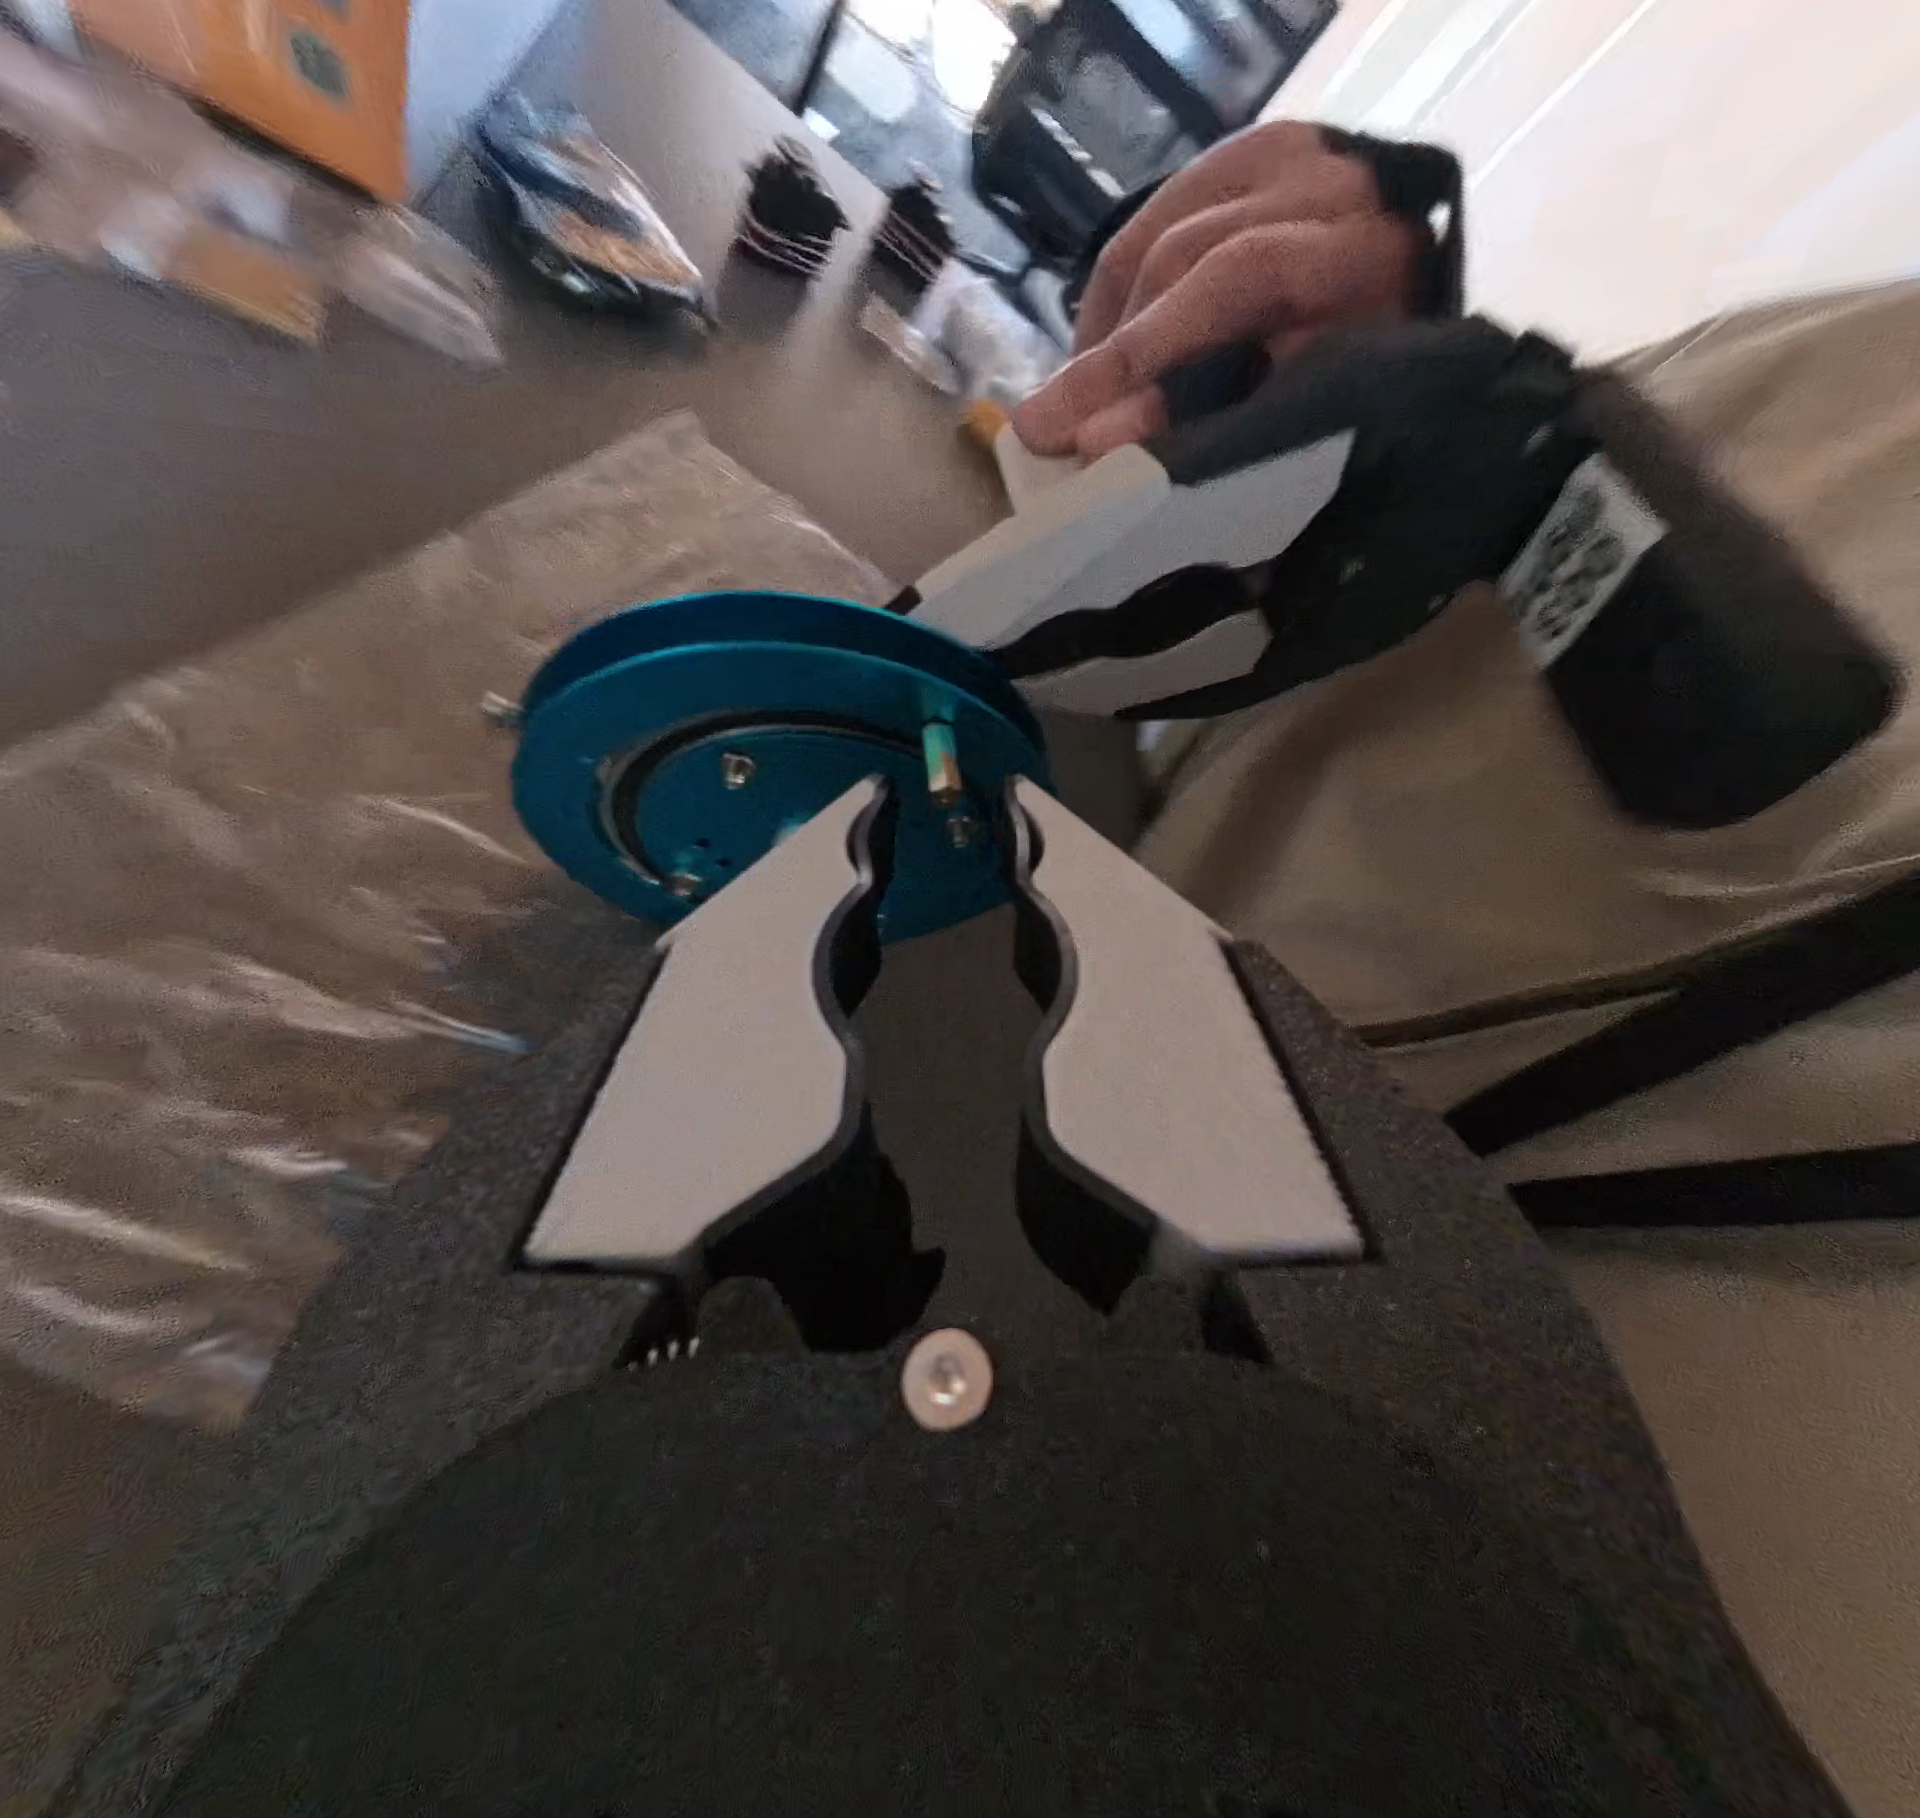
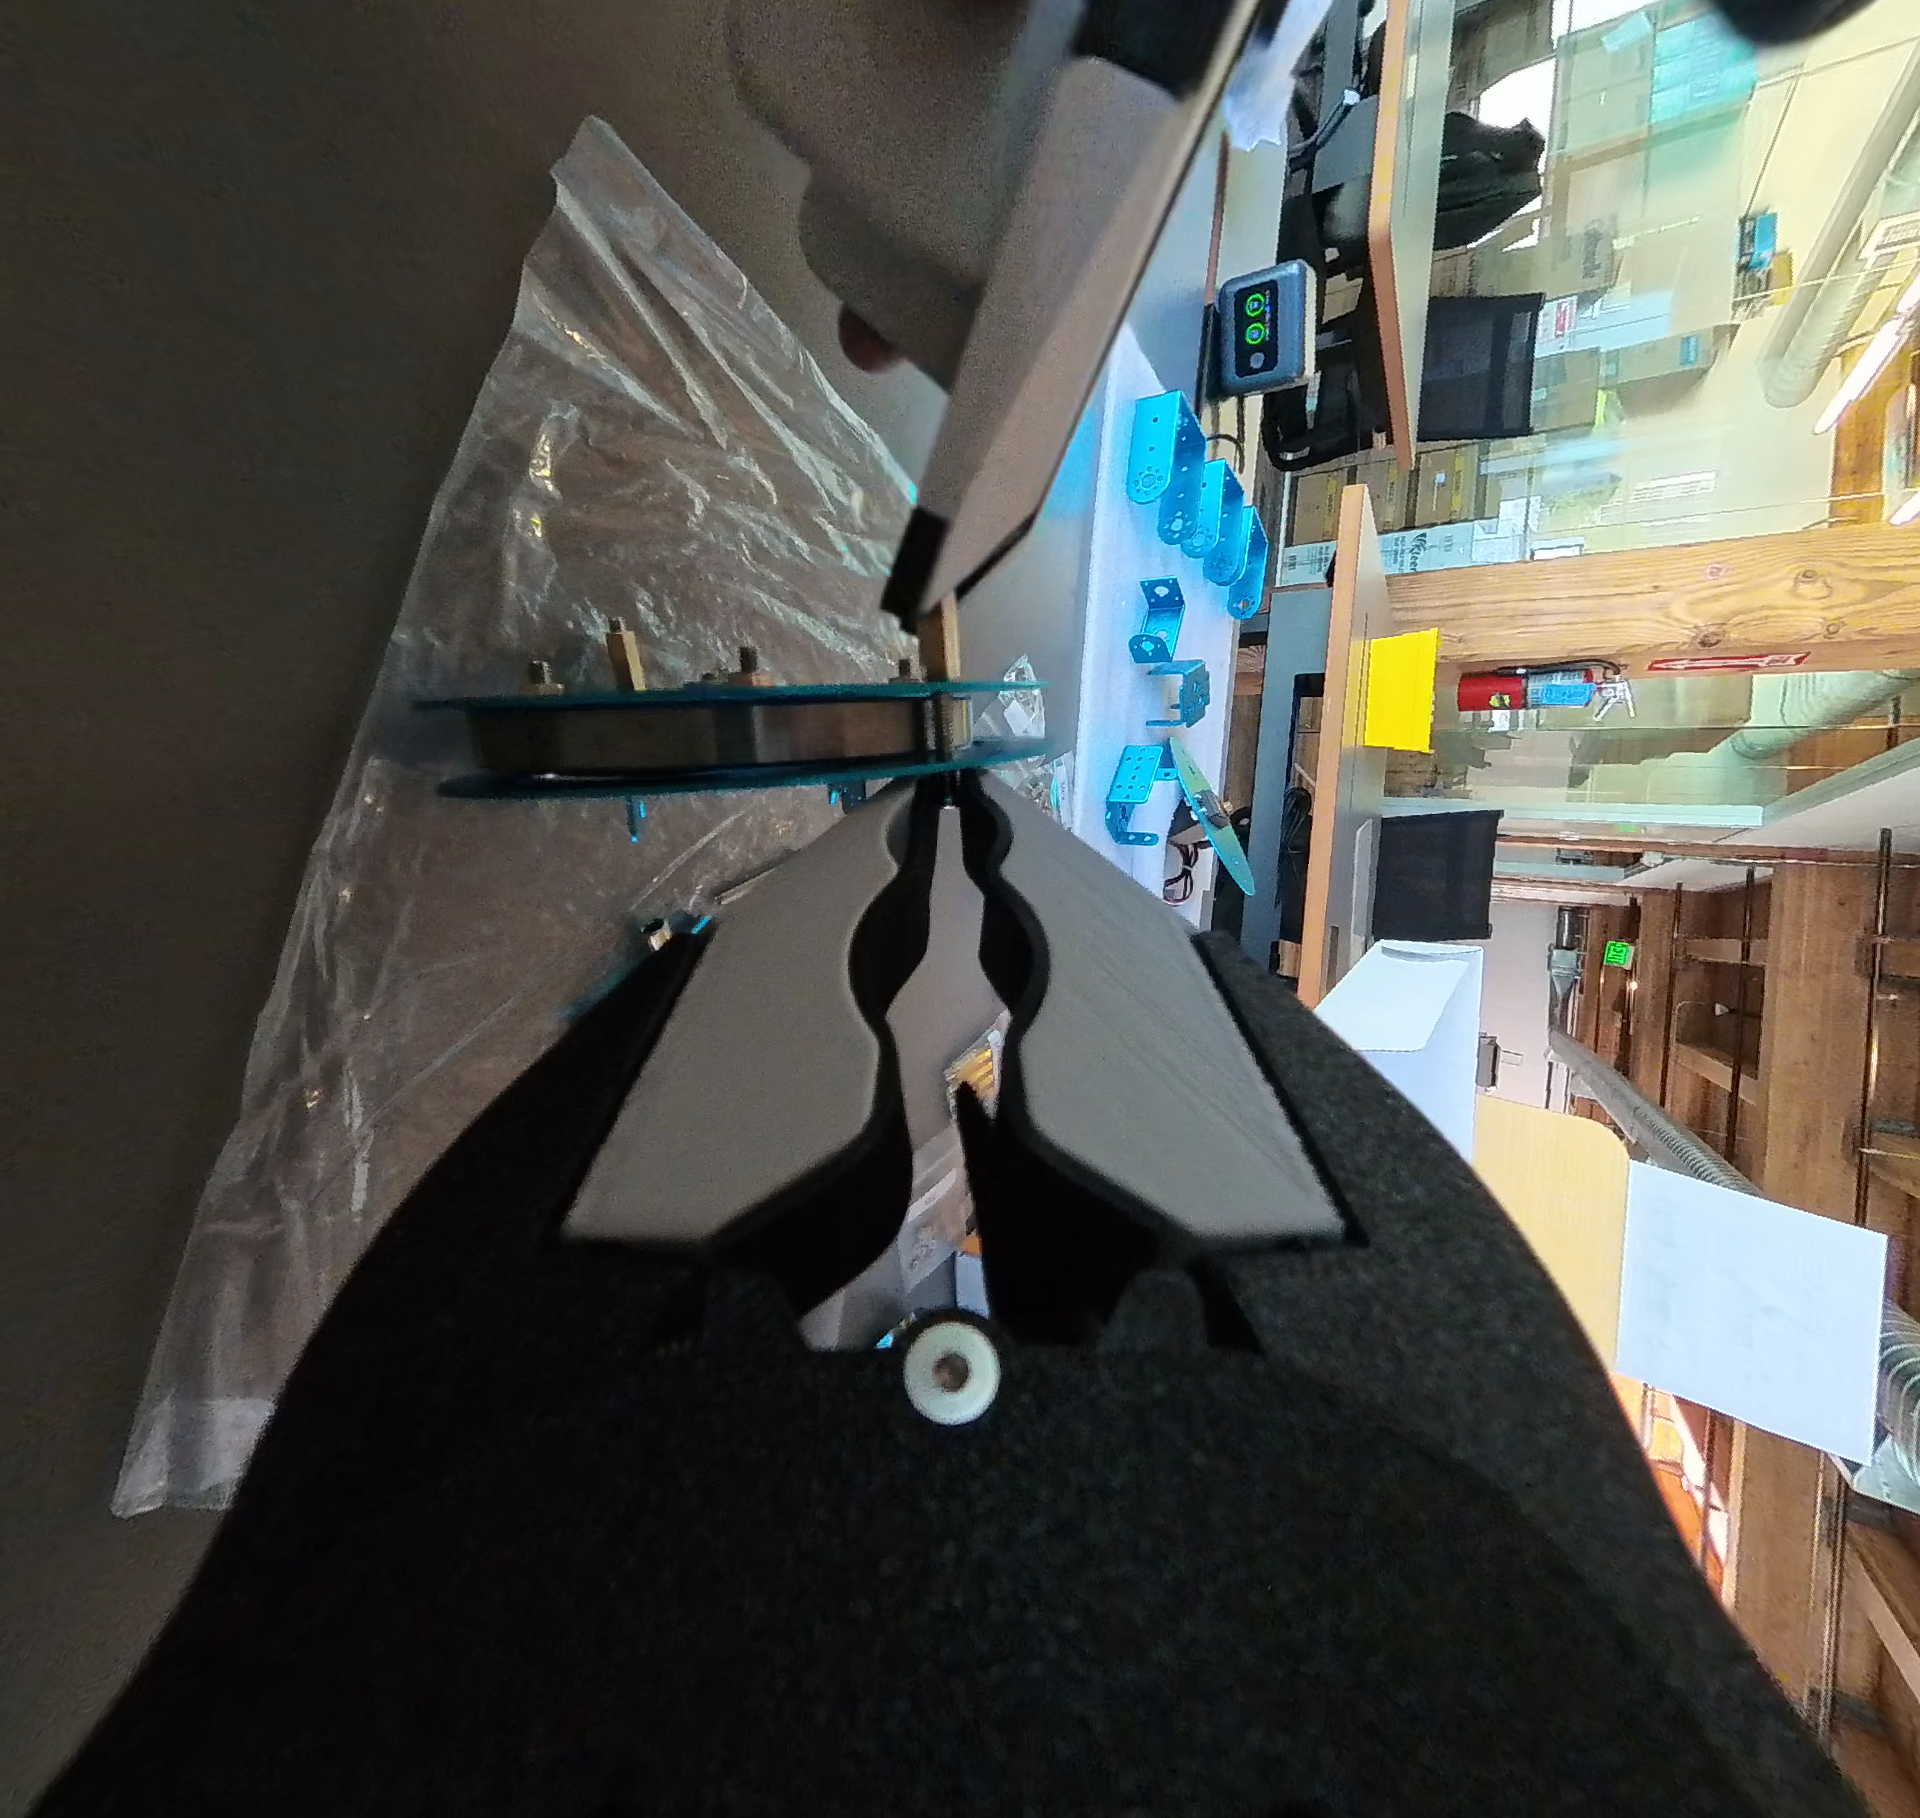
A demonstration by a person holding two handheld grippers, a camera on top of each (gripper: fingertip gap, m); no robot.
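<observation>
A blue disc assembly (image 1: 769, 729), two round blue plates with a dark ring between them and brass standoffs on top, is held above a clear plastic bag (image 1: 312, 833). It shows edge-on in the right wrist view (image 2: 675, 729). My left gripper (image 1: 951, 797) has its fingertips a little apart on either side of one brass standoff (image 1: 940, 750), and it also shows in the right wrist view (image 2: 920, 573) reaching down onto that standoff (image 2: 940, 636). My right gripper (image 2: 943, 802) is shut on the rim of one blue plate, and it also shows in the left wrist view (image 1: 977, 656) with a hand (image 1: 1226, 282) on its grip.
Several blue metal brackets (image 2: 1195, 501) lie on a white sheet beyond the disc. A small grey device with green lights (image 2: 1262, 334) stands behind them. A beige bag with black straps (image 1: 1455, 885) lies to the right. An orange box (image 1: 239, 2) stands at the far left. My two grippers' fingertips are within a few centimetres of each other.
</observation>
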